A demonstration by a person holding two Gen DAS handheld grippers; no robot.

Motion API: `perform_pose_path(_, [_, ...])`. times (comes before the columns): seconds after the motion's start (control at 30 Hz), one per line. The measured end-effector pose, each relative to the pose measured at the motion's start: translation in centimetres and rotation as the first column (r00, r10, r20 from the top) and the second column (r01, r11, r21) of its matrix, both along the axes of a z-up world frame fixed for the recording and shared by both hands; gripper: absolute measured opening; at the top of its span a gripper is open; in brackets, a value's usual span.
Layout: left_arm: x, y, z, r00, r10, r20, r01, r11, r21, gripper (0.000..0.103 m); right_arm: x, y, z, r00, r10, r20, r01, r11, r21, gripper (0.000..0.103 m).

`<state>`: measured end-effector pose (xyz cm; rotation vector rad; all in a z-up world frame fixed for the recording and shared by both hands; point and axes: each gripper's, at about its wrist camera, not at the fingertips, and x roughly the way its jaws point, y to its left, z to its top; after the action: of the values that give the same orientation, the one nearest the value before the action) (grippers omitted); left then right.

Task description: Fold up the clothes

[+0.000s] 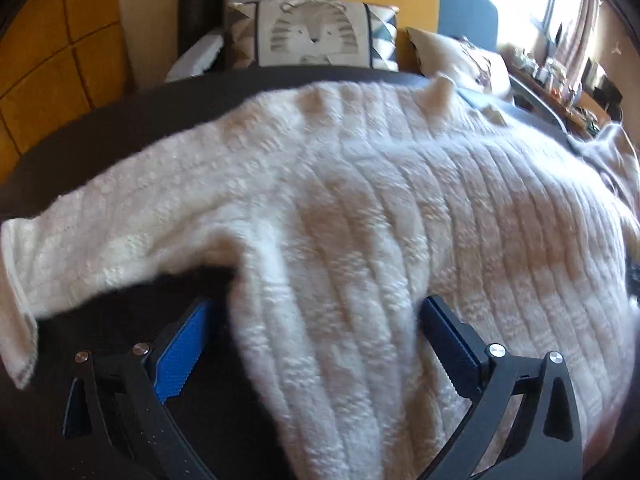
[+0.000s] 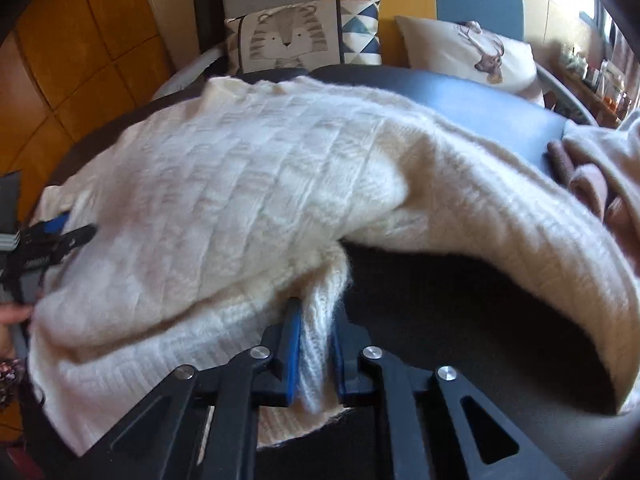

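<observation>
A cream cable-knit sweater point(image 1: 360, 200) lies spread over the dark round table point(image 1: 120, 128). One sleeve point(image 1: 80, 248) stretches left to the table's rim. My left gripper point(image 1: 316, 306) stands wide open over the sweater's near side. Its left finger is over bare table and its right finger is over the knit; the pads press nothing. In the right wrist view the sweater point(image 2: 240, 184) fills the middle, and its other sleeve point(image 2: 540, 232) arcs away to the right. My right gripper point(image 2: 316, 312) is shut on a bunched fold of the sweater's near edge. The left gripper point(image 2: 78, 226) shows at the far left, beside a hand point(image 2: 12, 316).
A tiger cushion point(image 1: 316, 36) and a deer cushion point(image 2: 480, 52) sit on chairs behind the table. A heap of other pinkish-beige clothes point(image 2: 592, 168) lies at the table's right. A cluttered shelf point(image 1: 560, 76) runs under the window at far right.
</observation>
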<state>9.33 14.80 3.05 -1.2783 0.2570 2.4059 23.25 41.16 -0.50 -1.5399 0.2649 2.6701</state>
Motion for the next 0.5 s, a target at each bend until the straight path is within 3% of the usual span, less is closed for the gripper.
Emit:
perform_pose_path(0.13, [-0.4,0.0,-0.4,1.000,-0.021,-0.004,0.021,1.000,-0.023,0.103,1.6,-1.3,0.4,1.000,0.012,0.004,-0.012,1.000,-0.011,0.010])
perform_pose_path(0.5, [-1.5,-0.9,-0.7,1.000,-0.013,-0.008,0.013,1.000,-0.008,0.103,10.7,-5.8,0.5,0.984,0.127,0.123,-0.099,0.973,-0.210,0.010])
